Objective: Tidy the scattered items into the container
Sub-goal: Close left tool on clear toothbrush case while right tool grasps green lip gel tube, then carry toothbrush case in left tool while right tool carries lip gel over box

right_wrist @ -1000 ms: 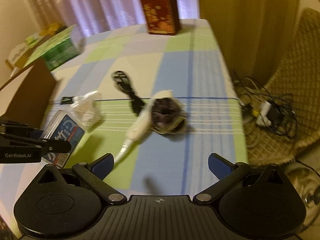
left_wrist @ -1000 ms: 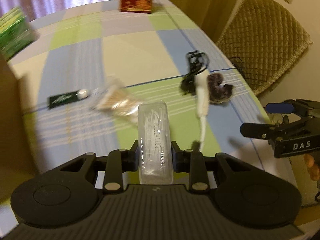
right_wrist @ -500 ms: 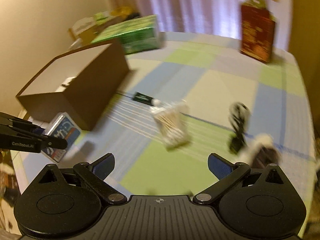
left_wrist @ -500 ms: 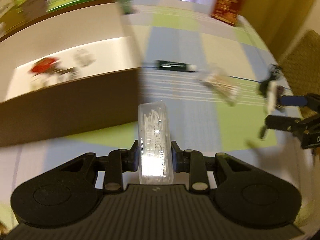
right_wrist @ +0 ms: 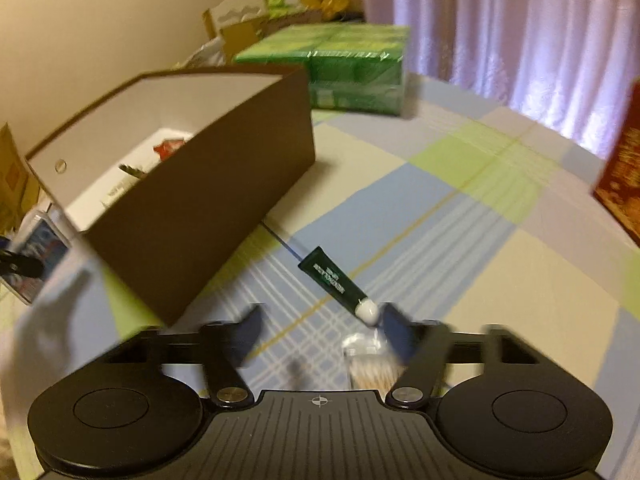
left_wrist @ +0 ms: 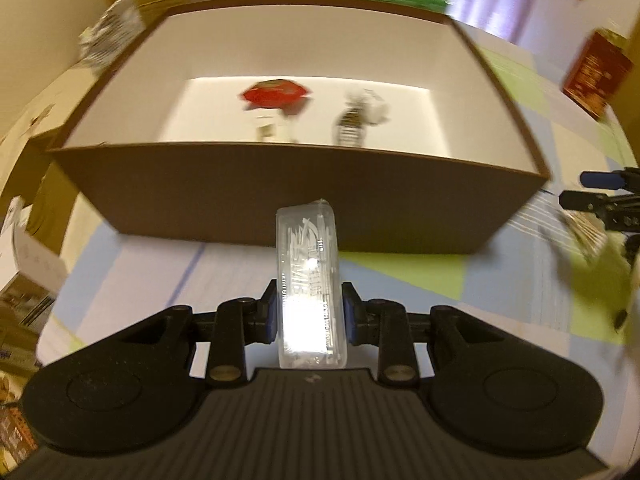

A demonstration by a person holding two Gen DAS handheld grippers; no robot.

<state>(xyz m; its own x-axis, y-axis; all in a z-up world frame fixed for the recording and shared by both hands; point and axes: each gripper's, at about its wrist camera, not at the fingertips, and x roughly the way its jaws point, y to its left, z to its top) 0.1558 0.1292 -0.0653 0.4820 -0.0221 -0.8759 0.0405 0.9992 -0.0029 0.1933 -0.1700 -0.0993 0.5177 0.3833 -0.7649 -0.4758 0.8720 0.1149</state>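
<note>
It was a home: a checked cloth covered the tabletop [right_wrist: 500, 216], pale curtains [right_wrist: 520, 28] hung upper right, household cartons [right_wrist: 248, 28] stacked upper left.

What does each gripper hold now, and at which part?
The left gripper clamps the clear plastic case by its long sides, near the camera end. The right gripper is open, holding nothing.

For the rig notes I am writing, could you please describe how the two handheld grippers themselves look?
Both are matte black plastic. Each has a ribbed central body flanked by two rounded housings with circular recesses, and linkage arms on silver pivot pins. The left gripper has fingers with blue-edged pads. The right gripper has dark blue, motion-blurred fingers and a small white crosshair mark on its body. No cables or sleeves show.
</note>
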